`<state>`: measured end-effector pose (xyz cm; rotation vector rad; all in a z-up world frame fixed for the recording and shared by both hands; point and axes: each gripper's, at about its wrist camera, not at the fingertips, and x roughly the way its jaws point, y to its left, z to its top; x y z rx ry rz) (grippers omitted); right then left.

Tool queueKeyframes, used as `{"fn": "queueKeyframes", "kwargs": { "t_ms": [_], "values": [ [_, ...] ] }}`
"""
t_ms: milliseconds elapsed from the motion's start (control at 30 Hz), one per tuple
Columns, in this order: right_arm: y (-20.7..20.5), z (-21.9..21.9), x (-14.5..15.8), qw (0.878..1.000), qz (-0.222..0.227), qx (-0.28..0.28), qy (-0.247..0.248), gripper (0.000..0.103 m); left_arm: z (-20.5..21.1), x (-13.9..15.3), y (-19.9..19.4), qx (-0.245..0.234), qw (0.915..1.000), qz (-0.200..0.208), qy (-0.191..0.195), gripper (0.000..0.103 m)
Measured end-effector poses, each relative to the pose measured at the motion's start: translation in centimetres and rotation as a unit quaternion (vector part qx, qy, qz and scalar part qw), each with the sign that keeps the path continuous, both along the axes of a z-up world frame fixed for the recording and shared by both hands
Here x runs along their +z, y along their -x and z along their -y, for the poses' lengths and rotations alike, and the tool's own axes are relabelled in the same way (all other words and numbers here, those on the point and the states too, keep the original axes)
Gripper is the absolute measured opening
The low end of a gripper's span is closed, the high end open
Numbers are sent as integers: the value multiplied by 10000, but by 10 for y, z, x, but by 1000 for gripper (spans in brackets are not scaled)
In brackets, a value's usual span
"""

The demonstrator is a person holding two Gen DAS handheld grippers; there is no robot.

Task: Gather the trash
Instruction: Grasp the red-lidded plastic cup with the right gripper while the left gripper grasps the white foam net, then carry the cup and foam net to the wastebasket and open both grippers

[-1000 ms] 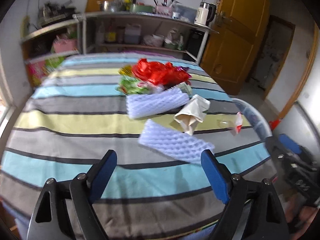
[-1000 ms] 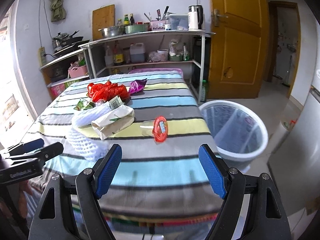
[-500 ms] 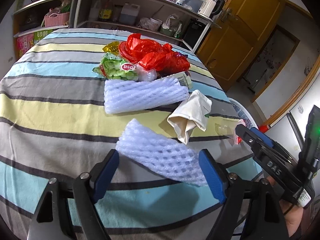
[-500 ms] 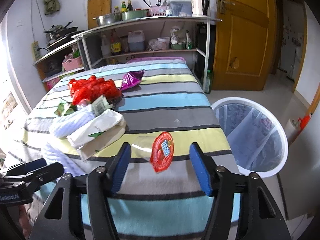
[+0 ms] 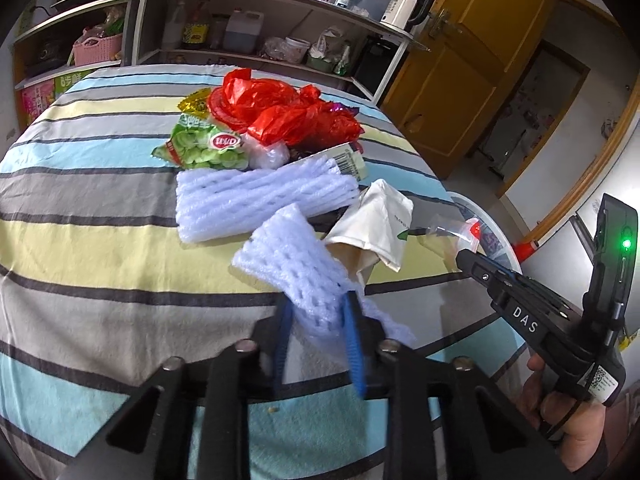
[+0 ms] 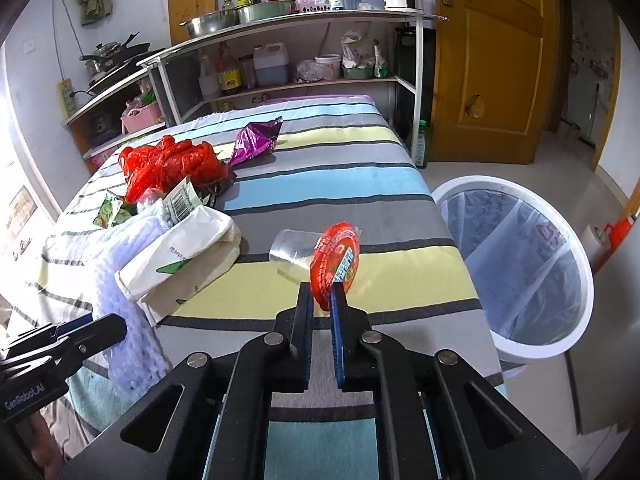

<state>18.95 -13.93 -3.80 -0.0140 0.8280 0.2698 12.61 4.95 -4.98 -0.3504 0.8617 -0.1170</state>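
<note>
striped table | on it: foam net; paper bag; red bag

Left gripper and right gripper fingers have just closed.

A white foam fruit net is pinched at its near end, its far end lifted off the striped desk and tilting up to the left. A second foam net lies flat just behind it, crosswise. Beside them, a crumpled white paper bag with a green mark rests on the yellow stripe. The clear plastic cup lies on its side, its peeled red foil lid standing upright and gripped at the lower edge. Farther back: a bunched red plastic bag, a green snack packet, a purple wrapper. The white lined trash bin stands on the floor, right of the desk.
</note>
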Motion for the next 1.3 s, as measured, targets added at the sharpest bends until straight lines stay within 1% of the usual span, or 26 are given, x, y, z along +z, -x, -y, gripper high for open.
{"fn": "queueKeyframes", "kwargs": {
  "t_ms": [67,267,500,767,900,1100,1200,1300],
  "values": [
    [0,-1,1,10000,28,24,-7,6,0,1,1,-16,10000,41,-3,19],
    [4,-1,4,9999,86,70,-50,5,-4,4,4,-44,9999,94,37,16],
    [15,2,10,9997,176,117,-130,5,-7,12,15,-64,9997,226,15,15],
    [28,10,22,9992,331,59,-201,5,-7,30,22,-136,9990,437,-23,15],
    [30,22,28,9990,400,-66,-207,5,5,39,15,-345,9980,534,-68,15],
    [28,50,33,9982,461,-347,-188,5,36,56,-7,-816,9939,734,-97,15],
    [24,70,33,9973,473,-535,-165,5,56,59,-24,-1089,9913,743,-72,15],
    [18,89,31,9964,429,-718,-154,5,75,58,-45,-1339,9887,666,6,15]
  ]
}}
